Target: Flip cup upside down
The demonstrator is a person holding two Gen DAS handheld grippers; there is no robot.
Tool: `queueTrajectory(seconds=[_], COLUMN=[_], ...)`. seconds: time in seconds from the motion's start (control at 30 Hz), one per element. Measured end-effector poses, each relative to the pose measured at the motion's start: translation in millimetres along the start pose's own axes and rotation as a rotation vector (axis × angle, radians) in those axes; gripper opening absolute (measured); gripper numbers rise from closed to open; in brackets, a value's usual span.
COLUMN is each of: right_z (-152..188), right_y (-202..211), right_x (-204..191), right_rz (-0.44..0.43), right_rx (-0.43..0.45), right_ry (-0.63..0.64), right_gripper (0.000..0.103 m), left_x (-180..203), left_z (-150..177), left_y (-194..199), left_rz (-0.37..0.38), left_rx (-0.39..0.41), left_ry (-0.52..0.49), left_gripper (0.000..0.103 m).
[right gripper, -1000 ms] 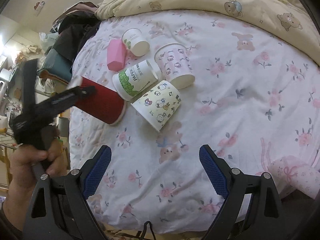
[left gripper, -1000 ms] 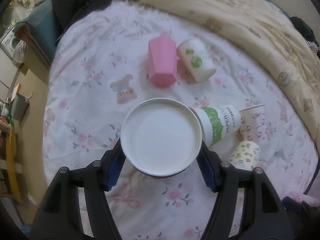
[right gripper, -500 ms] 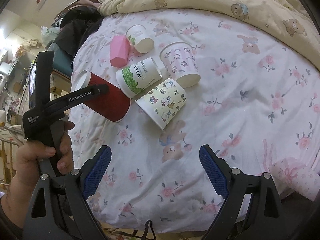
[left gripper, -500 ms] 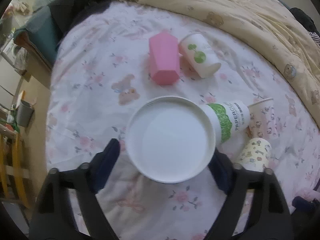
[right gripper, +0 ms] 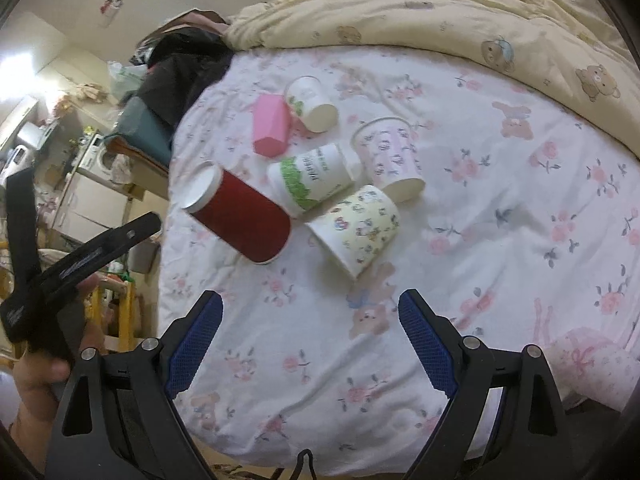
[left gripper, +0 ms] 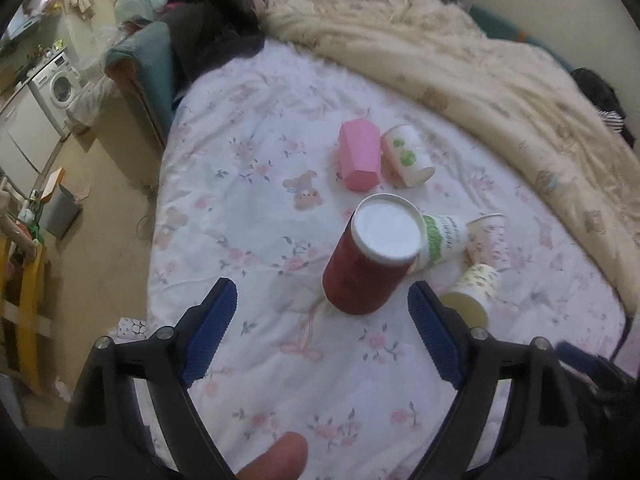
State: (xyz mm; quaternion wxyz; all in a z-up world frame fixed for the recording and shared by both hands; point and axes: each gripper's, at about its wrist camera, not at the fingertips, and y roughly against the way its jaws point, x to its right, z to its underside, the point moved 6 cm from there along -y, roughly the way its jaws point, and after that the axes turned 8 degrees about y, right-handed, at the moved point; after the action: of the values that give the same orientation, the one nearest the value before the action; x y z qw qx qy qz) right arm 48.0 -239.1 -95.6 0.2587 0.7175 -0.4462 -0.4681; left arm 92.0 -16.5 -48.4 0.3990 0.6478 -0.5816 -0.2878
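A red paper cup (left gripper: pixel 362 272) with a white base stands upside down on the floral bedsheet, its white bottom up; it also shows in the right wrist view (right gripper: pixel 244 216), leaning toward the bed's left edge. My left gripper (left gripper: pixel 320 332) is open and empty, pulled back a little from the cup. The left gripper's body (right gripper: pixel 68 264) shows in the right wrist view, clear of the cup. My right gripper (right gripper: pixel 310 344) is open and empty, above bare sheet in front of the cups.
Other cups lie on their sides beside the red one: green-print (right gripper: pixel 316 182), cartoon-print (right gripper: pixel 356 230), pink-print (right gripper: pixel 390 158), white with green dots (right gripper: pixel 312 104) and a pink faceted cup (right gripper: pixel 270 130). A cream quilt (right gripper: pixel 440 8) covers the far side. The bed's edge is at left.
My left gripper opened, let go of the red cup and drew back. The cup now stands on the sheet with its base up. The right gripper barely moved.
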Motion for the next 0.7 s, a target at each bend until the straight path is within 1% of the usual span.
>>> queueTrajectory(seconds=[0.07,0.1,0.13,0.3,0.37,0.4,0.5,0.57,0.63,0.7], right_z=[0.8,1.5,2.6,8.6,11.5,13.5,22.0,27.4,29.5,28.2], right_y=[4.2,6.9,10.4,21.0,22.2,22.2,22.3,21.0,20.5,21.1], right_x=[-5.2,-7.7,-10.8,-26.3,-36.5,-41.4,-48.5,-51.6,-55.8,-60.9], right_rz=[0.004,0.008,0.016,0.029,0.039,0.031,0.043,0.079,0.122,0.154], right_rx=[0.017,0.028,0.044,0.099,0.115,0.120,0.140,0.153,0.169,0.192], right_ry=[0.025,0.039,0.059,0.128,0.175,0.191,0.200,0.209,0.241,0.282], right_gripper=[0.092,0.092,0.092,0.092,0.096,0.099,0.099,0.099,0.099,0.099], left_x=[-6.6,-8.1,-13.0,-28.8,-31.2,-32.5,-37.4,-41.3,-42.3,-43.8], left_z=[9.7,13.4,20.6,51.7,60.4,64.6,76.6,81.2,80.8,77.5], left_y=[14.1,18.6,27.7,55.0,61.7,65.3,69.4,69.8,68.1,67.8], left_rz=[-0.001,-0.002,-0.005,-0.027,-0.027,-0.025,-0.008,-0.033,-0.021,-0.029], left_rx=[0.025,0.040,0.068,0.157,0.181,0.192,0.216,0.232,0.233,0.245], left_ry=[-0.010,-0.014,-0.017,-0.008,-0.006,-0.001,0.024,0.035,0.051,0.061], left_gripper=[0.100,0.103,0.103,0.103,0.103,0.103,0.103,0.103,0.103,0.103])
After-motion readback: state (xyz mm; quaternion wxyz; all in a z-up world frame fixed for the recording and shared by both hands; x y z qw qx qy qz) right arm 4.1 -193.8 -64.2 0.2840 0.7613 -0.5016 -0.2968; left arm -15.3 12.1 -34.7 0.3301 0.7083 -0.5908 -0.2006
